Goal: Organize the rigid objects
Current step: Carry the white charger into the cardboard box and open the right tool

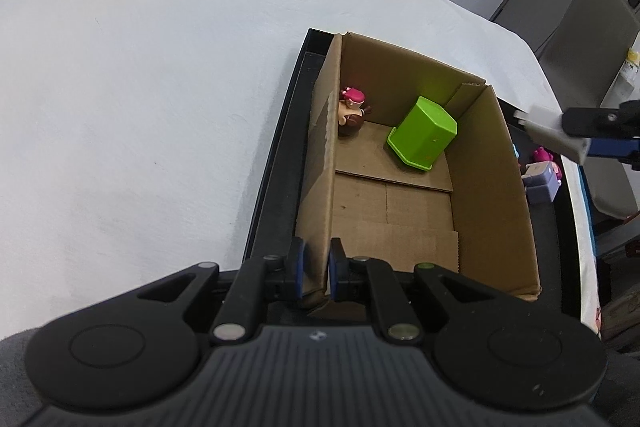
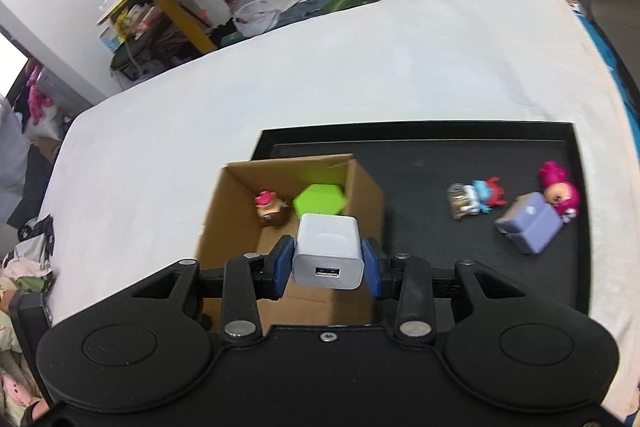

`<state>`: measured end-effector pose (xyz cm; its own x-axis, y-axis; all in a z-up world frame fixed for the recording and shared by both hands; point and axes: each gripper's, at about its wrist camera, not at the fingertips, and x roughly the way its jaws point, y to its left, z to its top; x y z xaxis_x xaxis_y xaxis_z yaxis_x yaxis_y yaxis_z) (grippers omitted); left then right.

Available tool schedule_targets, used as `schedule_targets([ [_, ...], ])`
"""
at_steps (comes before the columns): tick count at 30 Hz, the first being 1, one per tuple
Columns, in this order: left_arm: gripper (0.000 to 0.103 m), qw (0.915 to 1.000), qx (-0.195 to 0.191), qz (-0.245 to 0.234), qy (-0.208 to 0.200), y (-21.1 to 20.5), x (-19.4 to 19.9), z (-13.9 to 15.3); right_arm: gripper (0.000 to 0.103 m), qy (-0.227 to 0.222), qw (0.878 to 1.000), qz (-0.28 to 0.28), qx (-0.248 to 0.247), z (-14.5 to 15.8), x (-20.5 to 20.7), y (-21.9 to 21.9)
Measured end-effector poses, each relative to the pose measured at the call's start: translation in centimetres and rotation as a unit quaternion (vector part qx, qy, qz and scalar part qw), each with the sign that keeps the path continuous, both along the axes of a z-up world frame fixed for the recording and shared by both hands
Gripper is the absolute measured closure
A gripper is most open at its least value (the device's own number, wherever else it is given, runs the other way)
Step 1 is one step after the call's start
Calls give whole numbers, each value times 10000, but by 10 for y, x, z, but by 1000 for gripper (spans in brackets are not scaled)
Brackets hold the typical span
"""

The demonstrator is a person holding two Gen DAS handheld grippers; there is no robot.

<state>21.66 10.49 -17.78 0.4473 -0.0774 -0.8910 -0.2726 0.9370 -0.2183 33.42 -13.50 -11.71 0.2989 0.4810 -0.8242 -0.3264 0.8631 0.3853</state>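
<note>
An open cardboard box (image 1: 492, 187) (image 2: 368, 195) stands on a black tray (image 2: 440, 163) (image 1: 280, 163). Inside lie a green plastic block (image 1: 422, 133) (image 2: 318, 201) and a small pink-haired figure (image 1: 352, 111) (image 2: 272, 209). My left gripper (image 1: 316, 267) is shut on the box's left wall near its front corner. My right gripper (image 2: 328, 265) is shut on a white USB charger (image 2: 328, 253) and holds it above the box; it also shows in the left wrist view (image 1: 554, 131).
On the tray right of the box lie a lilac block toy (image 2: 528, 223) (image 1: 540, 183), a pink-haired doll (image 2: 560, 191) and a small blue and red figure (image 2: 476, 199). The tray sits on a white-covered table (image 2: 280, 75). Shelves and shoes stand beyond.
</note>
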Motion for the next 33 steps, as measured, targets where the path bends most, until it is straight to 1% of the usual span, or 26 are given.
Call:
schedule_targets([
  [9, 92, 9998, -184, 10, -22, 0, -1, -1, 67, 104, 9998, 161, -106, -10, -3, 39],
  [17, 91, 9997, -252, -2, -42, 1, -3, -2, 66, 179, 9996, 157, -152, -18, -6, 59],
  [24, 91, 9995, -299, -34, -57, 3, -3, 0, 66, 148, 9996, 190, -153, -19, -6, 75],
  [28, 91, 9995, -296, -46, -62, 3, -3, 0, 66, 117, 9997, 221, -50, -19, -6, 84],
  [33, 91, 9995, -308, -36, -56, 4, -3, 0, 63, 24, 9992, 361, 156, -15, -9, 92],
])
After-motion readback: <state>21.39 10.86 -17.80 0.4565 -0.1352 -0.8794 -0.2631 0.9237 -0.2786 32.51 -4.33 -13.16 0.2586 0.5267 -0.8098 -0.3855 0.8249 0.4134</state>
